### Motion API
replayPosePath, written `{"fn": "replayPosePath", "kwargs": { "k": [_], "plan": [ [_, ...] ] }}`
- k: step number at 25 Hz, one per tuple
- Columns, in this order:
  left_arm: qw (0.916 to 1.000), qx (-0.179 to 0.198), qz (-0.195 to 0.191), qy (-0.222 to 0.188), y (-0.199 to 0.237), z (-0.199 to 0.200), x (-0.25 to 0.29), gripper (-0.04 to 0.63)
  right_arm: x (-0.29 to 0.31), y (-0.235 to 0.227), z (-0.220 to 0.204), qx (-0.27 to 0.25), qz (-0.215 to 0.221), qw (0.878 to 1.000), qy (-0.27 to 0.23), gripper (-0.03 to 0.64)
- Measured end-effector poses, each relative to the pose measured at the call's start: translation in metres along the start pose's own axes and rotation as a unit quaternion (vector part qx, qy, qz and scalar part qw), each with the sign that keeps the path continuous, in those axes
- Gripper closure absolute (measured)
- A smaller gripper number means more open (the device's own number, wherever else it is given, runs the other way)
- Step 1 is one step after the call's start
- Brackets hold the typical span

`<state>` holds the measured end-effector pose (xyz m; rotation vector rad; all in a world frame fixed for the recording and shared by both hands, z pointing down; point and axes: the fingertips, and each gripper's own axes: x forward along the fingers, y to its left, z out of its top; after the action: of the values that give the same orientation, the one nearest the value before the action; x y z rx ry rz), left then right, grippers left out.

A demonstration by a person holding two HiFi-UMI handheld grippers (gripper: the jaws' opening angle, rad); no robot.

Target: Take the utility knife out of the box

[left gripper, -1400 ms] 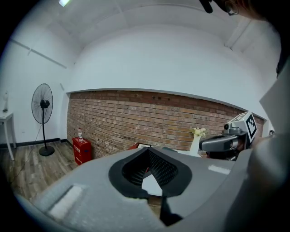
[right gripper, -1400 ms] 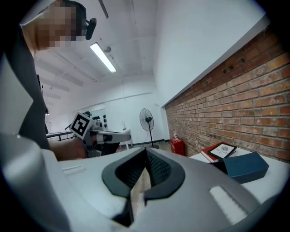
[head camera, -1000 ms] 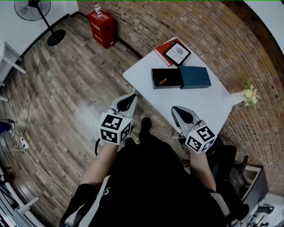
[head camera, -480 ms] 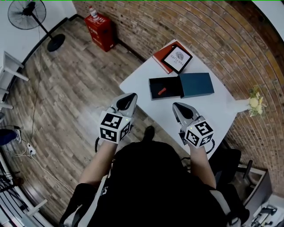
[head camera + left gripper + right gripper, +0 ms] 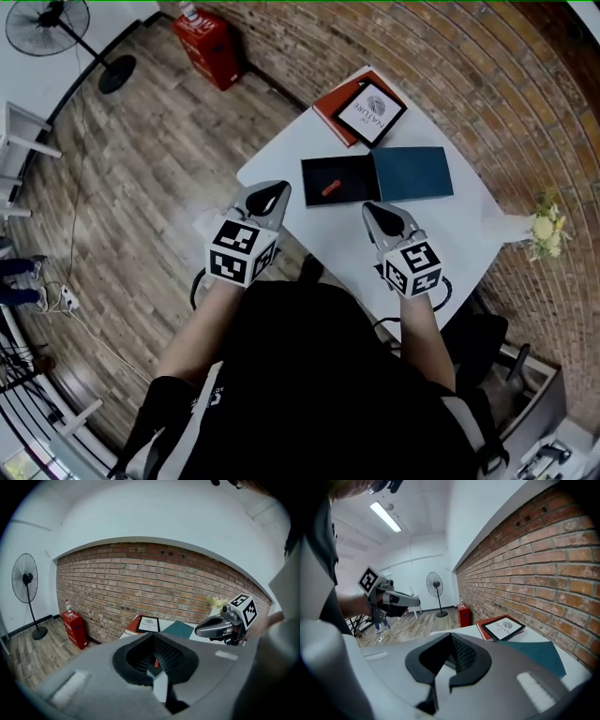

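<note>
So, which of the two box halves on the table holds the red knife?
The black half, left of the teal half in the head view; the utility knife lies in it.

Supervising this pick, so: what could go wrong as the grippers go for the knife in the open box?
The right gripper is shut; unless it opens, it would likely shove the red knife rather than grasp it. The knife lies low in the black box, so jaws may catch the wall and drag the unheld box across the table.
</note>
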<state>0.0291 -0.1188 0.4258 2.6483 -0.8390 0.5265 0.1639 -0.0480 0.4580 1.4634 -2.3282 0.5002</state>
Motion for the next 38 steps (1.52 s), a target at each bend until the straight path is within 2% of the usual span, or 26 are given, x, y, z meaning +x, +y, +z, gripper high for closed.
{"fn": "replayPosePath", "kwargs": {
  "k": [4,8,13,17,22,27,32,38],
  "plan": [
    [0.9999,0.004,0.004,0.009,-0.006,-0.006,0.012,0.588,0.017,-0.002,-0.010,-0.046,0.027,0.998,0.027,0.615],
    [0.9998,-0.001,0.004,0.019,-0.003,-0.017,0.022,0.588,0.035,-0.005,-0.011,-0.067,0.053,0.995,0.041,0.614],
    [0.9995,-0.026,0.001,0.018,0.015,-0.019,0.033,0.588,0.064,-0.009,-0.017,-0.151,0.073,0.981,0.097,0.608],
    [0.9993,-0.032,-0.009,0.020,0.023,-0.019,0.048,0.588,0.088,-0.008,-0.032,-0.216,0.108,0.959,0.149,0.592],
    [0.9986,-0.038,-0.028,0.025,0.030,-0.021,0.058,0.588,0.109,0.002,-0.052,-0.242,0.153,0.935,0.207,0.587],
    [0.9980,-0.049,-0.032,0.024,0.039,-0.022,0.060,0.588,0.126,0.002,-0.085,-0.300,0.187,0.897,0.266,0.572],
    [0.9977,-0.058,-0.022,0.026,0.056,-0.029,0.054,0.588,0.142,-0.001,-0.108,-0.311,0.214,0.874,0.306,0.571],
    [0.9973,-0.071,-0.006,0.022,0.075,-0.031,0.044,0.588,0.151,-0.006,-0.137,-0.359,0.251,0.827,0.351,0.543]
  ]
}}
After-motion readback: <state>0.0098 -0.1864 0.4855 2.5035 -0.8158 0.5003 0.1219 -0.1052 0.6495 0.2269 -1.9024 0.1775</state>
